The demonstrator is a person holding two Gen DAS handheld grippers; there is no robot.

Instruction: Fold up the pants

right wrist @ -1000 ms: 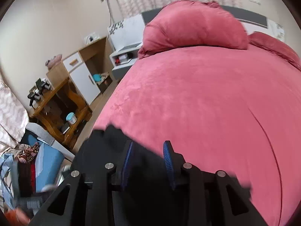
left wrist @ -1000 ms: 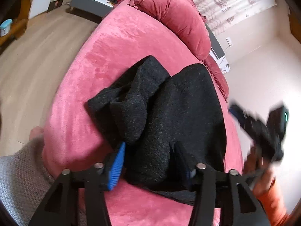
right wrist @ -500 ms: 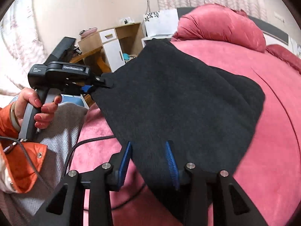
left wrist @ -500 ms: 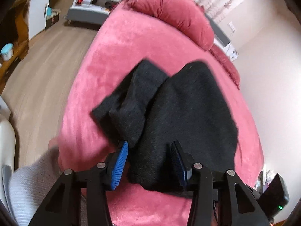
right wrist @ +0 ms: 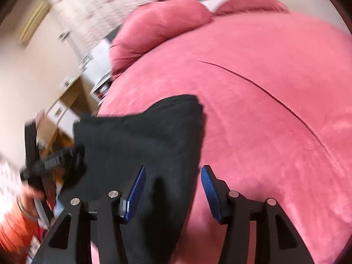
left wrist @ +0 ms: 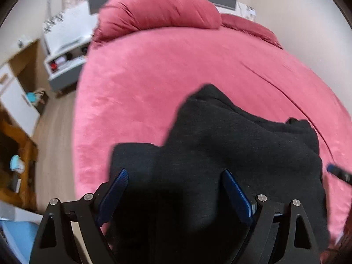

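left wrist view: left gripper (left wrist: 175, 193) spread, released, over black pants (left wrist: 231, 149) bunched at the bed (left wrist: 154, 77) near edge; slack layers may slide floorward. right wrist view: right gripper (right wrist: 173, 190) spread, ungripped; the pants' (right wrist: 143, 136) fold could spring apart.

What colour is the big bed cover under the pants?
Pinkish-red, plain and fuzzy: the velvety bed cover shows best in the left wrist view.

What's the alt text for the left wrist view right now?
Black pants lie bunched on a pink bed, filling the lower frame under the open left gripper, whose blue-padded fingers stand wide apart over the cloth. Beyond sit a pink pillow at the bed's head and a white nightstand to the left.
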